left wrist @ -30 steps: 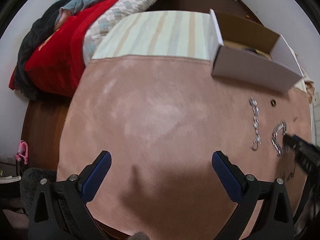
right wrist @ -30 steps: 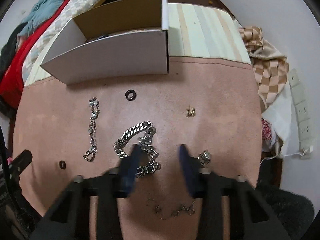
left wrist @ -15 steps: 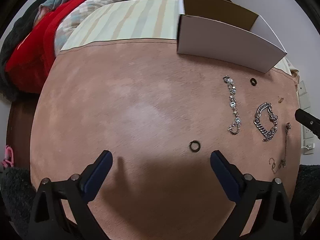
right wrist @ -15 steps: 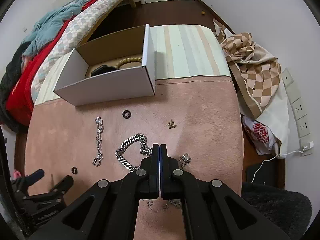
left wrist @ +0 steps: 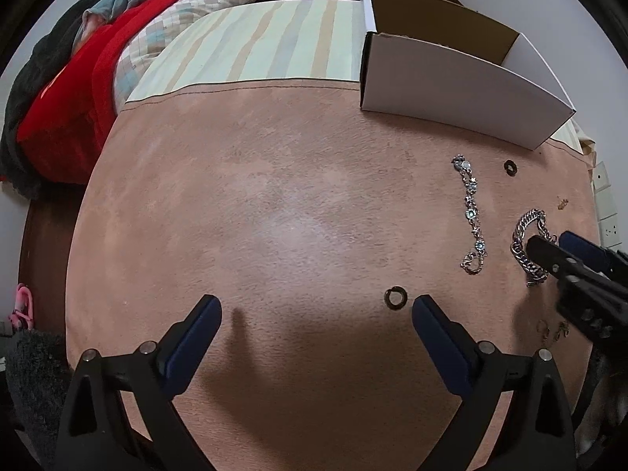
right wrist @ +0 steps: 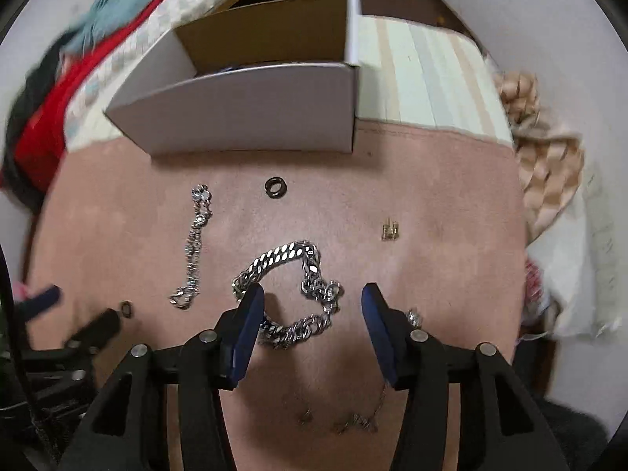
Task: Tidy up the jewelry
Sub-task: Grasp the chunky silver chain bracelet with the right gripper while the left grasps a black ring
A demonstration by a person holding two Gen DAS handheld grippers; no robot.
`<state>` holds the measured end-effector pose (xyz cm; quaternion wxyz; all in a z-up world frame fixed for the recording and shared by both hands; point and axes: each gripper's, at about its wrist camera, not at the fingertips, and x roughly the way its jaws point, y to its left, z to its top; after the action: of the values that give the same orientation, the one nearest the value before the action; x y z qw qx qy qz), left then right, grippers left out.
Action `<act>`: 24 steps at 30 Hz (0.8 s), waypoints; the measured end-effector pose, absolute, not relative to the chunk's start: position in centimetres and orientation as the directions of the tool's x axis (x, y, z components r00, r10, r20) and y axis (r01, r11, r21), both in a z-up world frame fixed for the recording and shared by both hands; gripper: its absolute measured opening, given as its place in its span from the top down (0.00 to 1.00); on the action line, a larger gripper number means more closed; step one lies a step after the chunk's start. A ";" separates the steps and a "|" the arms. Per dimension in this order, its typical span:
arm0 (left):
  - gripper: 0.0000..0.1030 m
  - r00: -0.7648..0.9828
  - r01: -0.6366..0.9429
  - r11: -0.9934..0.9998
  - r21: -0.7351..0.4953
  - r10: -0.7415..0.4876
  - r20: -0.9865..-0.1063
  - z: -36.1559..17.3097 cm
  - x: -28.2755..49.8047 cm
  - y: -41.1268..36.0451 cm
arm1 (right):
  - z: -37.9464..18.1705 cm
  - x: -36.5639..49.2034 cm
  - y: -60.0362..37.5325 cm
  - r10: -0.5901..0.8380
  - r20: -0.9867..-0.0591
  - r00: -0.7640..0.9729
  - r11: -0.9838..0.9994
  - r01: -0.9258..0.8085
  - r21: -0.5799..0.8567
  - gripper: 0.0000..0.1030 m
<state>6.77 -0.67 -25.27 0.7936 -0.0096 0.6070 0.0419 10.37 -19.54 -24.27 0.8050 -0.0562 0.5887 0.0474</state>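
Note:
A thick silver curb chain (right wrist: pixel 290 290) lies looped on the pink mat (right wrist: pixel 431 274). My right gripper (right wrist: pixel 312 314) is open, low over it, with the chain's near part between the fingers; it also shows in the left wrist view (left wrist: pixel 549 243). A slim gem bracelet (right wrist: pixel 194 243) lies to the left, a black ring (right wrist: pixel 276 187) near the white open box (right wrist: pixel 251 114), and small gold earrings (right wrist: pixel 390 229) to the right. My left gripper (left wrist: pixel 314 314) is open and empty over the mat, with a dark ring (left wrist: pixel 395 297) by its right finger.
A thin chain (right wrist: pixel 353 420) lies on the mat under the right gripper, and a small silver piece (right wrist: pixel 414 316) by its right finger. A striped cloth (left wrist: pixel 267 39) lies behind the mat. Bedding (left wrist: pixel 78 78) lies at left, checked fabric (right wrist: pixel 545 157) at right.
My right gripper was shut and raised half a second ago; it has opened and dropped down over the thick chain. My left gripper has shifted slightly and stays open.

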 end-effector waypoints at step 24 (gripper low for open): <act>0.89 0.288 0.018 0.999 -0.034 -0.038 -0.957 -25.4 5.9 -3.4 | -20.9 9.9 -22.4 0.039 -0.930 0.366 0.999 -0.001 0.041 0.89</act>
<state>5.85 -3.42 -25.37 0.8024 -0.0081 0.5965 -0.0175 9.86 -22.44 -20.91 0.8262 0.0167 0.5630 0.0120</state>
